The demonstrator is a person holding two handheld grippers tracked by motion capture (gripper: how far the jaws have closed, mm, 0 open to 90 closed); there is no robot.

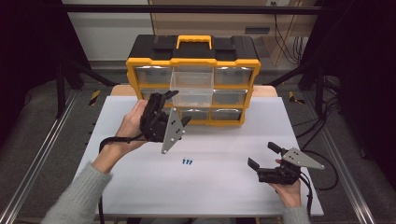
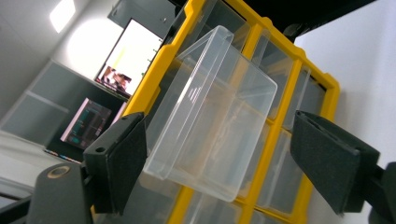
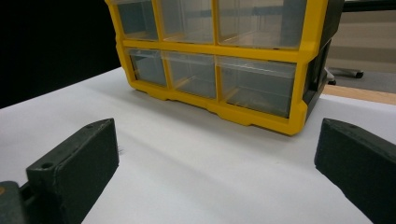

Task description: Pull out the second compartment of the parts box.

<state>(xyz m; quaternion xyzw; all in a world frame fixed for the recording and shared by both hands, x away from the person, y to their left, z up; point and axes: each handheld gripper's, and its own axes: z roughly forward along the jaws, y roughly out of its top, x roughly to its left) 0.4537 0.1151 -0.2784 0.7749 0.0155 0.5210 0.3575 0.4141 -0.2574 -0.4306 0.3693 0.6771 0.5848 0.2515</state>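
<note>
Yellow-framed organiser (image 1: pixel 192 88) with a black top and yellow handle, standing at the far edge of the white surface (image 1: pixel 140 186); it holds rows of clear drawers. One clear drawer (image 1: pixel 192 86), in the middle column, is pulled part-way out of the frame toward the person and appears empty in the left gripper view (image 2: pixel 210 116). Left claw (image 1: pixel 180 108), raised above the surface and turned toward the organiser, sits just in front of the drawer's lower left corner; its jaws stand wide apart with nothing between the pads, and in its own view they flank the drawer without touching it. Right claw (image 1: pixel 264 156), held low near the right front part of the surface and well apart from the organiser (image 3: pixel 219 60), is likewise spread wide and empty. Small blue items (image 1: pixel 187 162), too small to identify, lie on the surface between the two claws.
</note>
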